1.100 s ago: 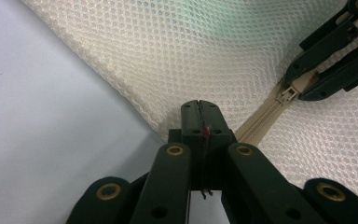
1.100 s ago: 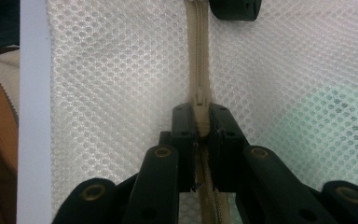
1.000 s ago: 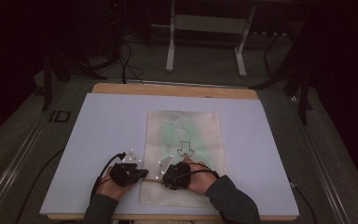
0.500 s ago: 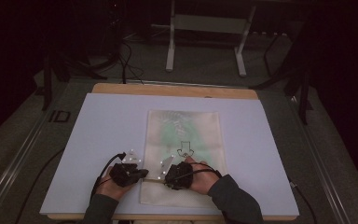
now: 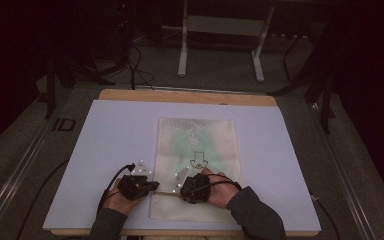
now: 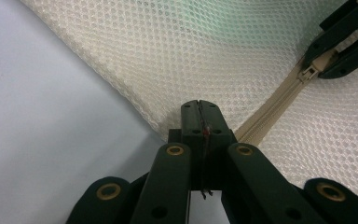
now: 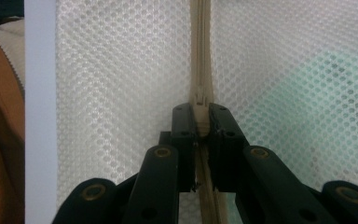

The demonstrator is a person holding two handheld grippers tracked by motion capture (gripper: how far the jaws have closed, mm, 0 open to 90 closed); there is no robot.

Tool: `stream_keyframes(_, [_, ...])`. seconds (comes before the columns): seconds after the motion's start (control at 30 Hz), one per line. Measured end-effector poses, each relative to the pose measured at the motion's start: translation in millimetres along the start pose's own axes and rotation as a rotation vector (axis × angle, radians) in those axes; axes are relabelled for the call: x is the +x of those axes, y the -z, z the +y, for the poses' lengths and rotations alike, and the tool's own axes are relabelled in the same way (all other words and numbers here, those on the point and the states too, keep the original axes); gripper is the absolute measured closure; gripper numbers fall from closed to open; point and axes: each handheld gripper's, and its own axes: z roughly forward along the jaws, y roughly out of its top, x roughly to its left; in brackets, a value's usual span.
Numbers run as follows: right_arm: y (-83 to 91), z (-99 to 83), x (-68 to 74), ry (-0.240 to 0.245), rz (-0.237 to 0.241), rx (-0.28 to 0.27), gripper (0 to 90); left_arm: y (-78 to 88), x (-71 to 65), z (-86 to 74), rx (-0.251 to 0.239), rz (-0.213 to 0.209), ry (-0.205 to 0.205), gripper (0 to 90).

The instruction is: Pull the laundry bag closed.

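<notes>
My left gripper is clenched on the near left corner of the mesh bag, at the end of its zipper; my right gripper is clamped on the zipper pull. If the corner grip slips, I judge the mesh will bunch and the pull jam. The bag lies flat mid-surface, long axis running away from me, its zipper across the near end.
</notes>
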Motion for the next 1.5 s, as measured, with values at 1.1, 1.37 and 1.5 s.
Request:
stream_keyframes(1.1, [9.2, -17.6, -0.8, -0.007, 0.004, 0.022, 82.5, 0.0, -0.6, 0.3, 0.002, 0.005, -0.004, 89.7])
stream_keyframes(1.37, [13.0, -24.6, -1.1, -0.015, 0.004, 0.027, 82.6, 0.0, -0.6, 0.3, 0.003, 0.006, -0.006, 89.8])
stream_keyframes(1.5, [14.1, -27.0, -1.4, -0.020, 0.004, 0.028, 82.6, -0.1, -0.8, 0.4, 0.003, 0.007, -0.006, 89.7])
